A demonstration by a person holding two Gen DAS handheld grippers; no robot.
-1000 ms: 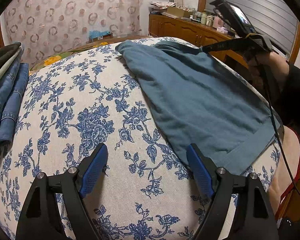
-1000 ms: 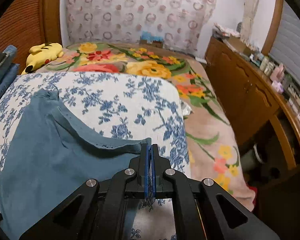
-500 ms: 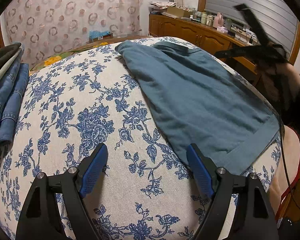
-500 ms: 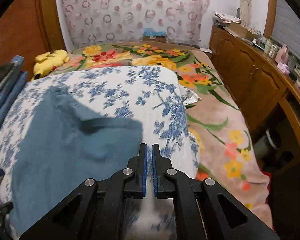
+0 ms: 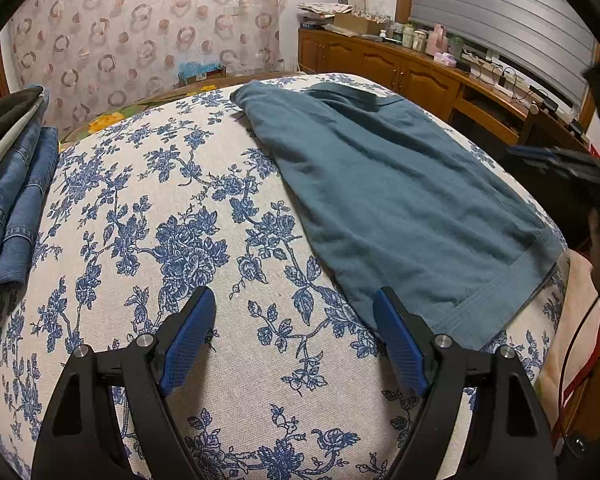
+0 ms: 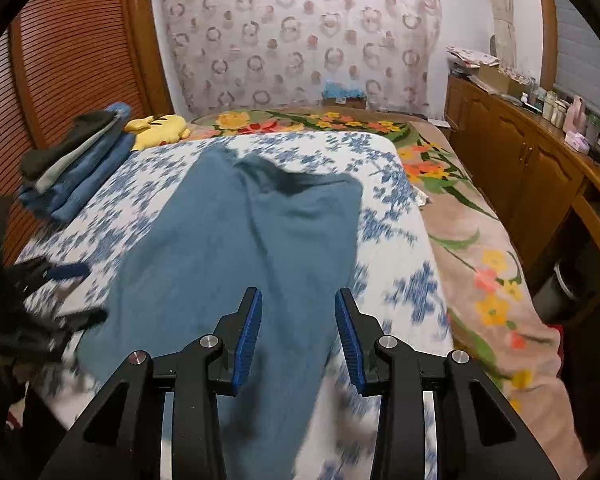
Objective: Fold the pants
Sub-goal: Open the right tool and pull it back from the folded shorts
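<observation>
Pants [image 6: 240, 248] lying flat ahead of right gripper [image 6: 298, 334], jaws just opening, nothing between them. Left gripper [image 5: 290, 338] spread wide and empty, hem just beside its right finger. Best taken there squarely, both layers together.

Folded jeans stack [image 6: 74, 168] – yellow plush [image 6: 158, 130] beside; wooden cabinets [image 6: 520, 160].

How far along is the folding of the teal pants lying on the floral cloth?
Done: the teal pants lie as one long flat strip, apparently one leg over the other. In hand: nothing; the right gripper has just been opening, nothing between its fingers, and the left gripper hangs open over the floral cloth. Left: folding the strip shorter, perhaps adding it to the folded stack.
</observation>
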